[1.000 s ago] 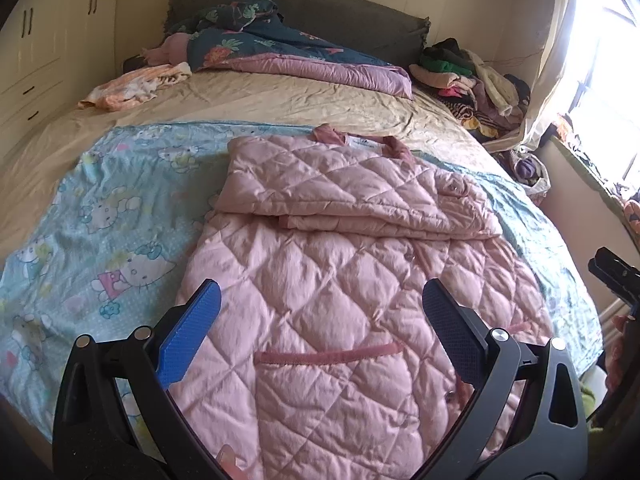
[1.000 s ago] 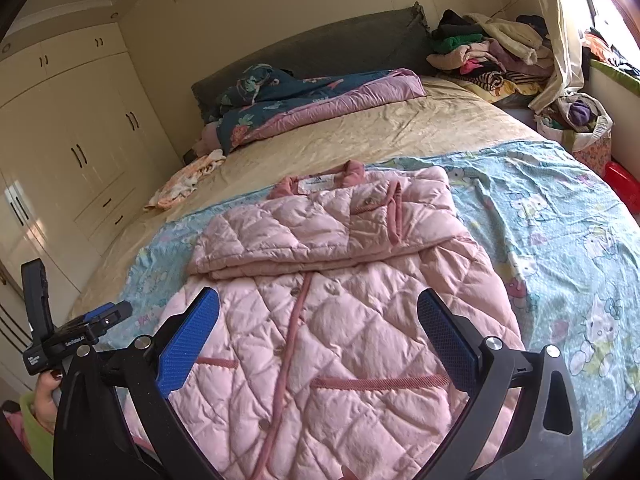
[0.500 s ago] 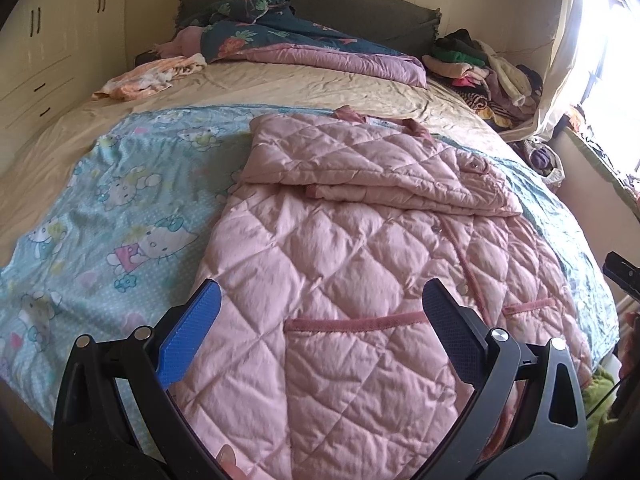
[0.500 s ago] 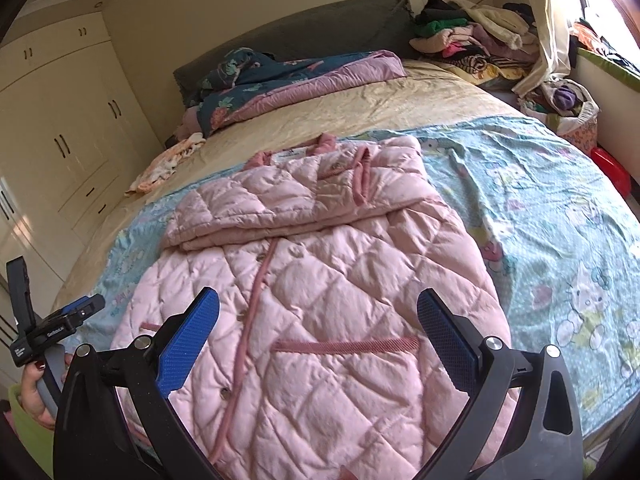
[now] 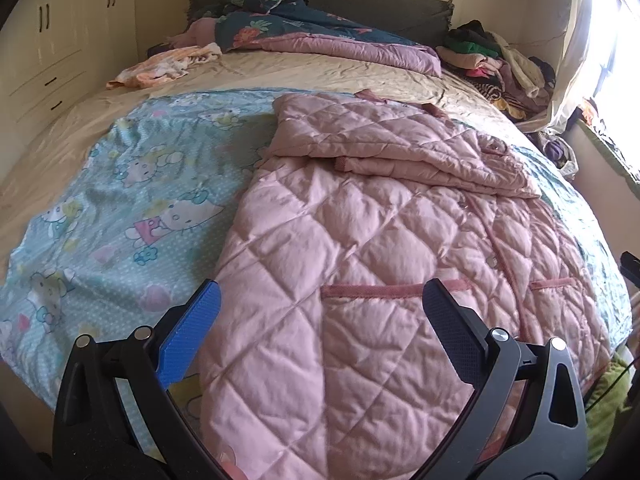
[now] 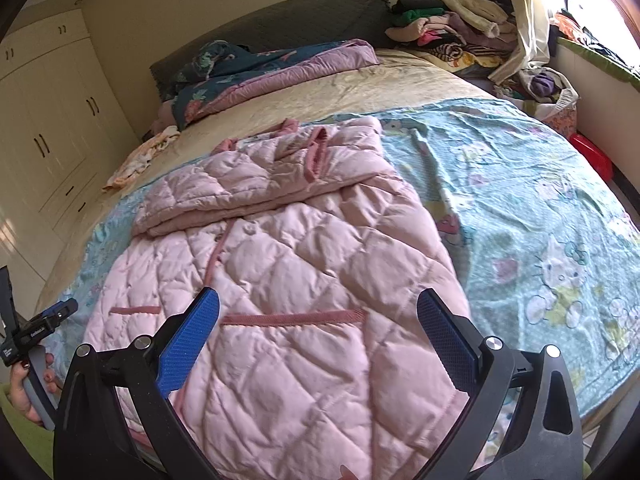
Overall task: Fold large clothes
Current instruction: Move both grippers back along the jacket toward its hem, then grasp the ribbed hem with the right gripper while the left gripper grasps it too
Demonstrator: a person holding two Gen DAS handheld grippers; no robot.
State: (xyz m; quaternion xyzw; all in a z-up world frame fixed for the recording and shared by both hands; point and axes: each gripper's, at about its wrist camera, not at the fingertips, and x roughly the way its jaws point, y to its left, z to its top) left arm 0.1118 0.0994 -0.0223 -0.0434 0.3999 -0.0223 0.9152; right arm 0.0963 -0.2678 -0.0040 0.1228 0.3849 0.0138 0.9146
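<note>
A pink quilted coat (image 5: 360, 240) lies on the light blue cartoon sheet (image 5: 132, 200) on the bed, its sleeves folded across the chest near the collar. It also shows in the right wrist view (image 6: 304, 264). My left gripper (image 5: 320, 312) is open and empty, low over the coat's near left hem by the pocket trim (image 5: 392, 290). My right gripper (image 6: 316, 316) is open and empty over the near right hem by the other pocket trim (image 6: 292, 317). The left gripper's body also shows at the left edge of the right wrist view (image 6: 36, 332).
A dark floral quilt (image 5: 320, 32) lies by the headboard. A pile of clothes (image 5: 496, 68) sits at the bed's far right corner. A small peach garment (image 5: 160, 68) lies far left. Wardrobes (image 6: 52, 120) stand on the left. A red tub (image 6: 592, 156) stands beside the bed.
Both grippers have moved forward and lower over the coat's near hem. The jaws stayed open. The coat has not moved.
</note>
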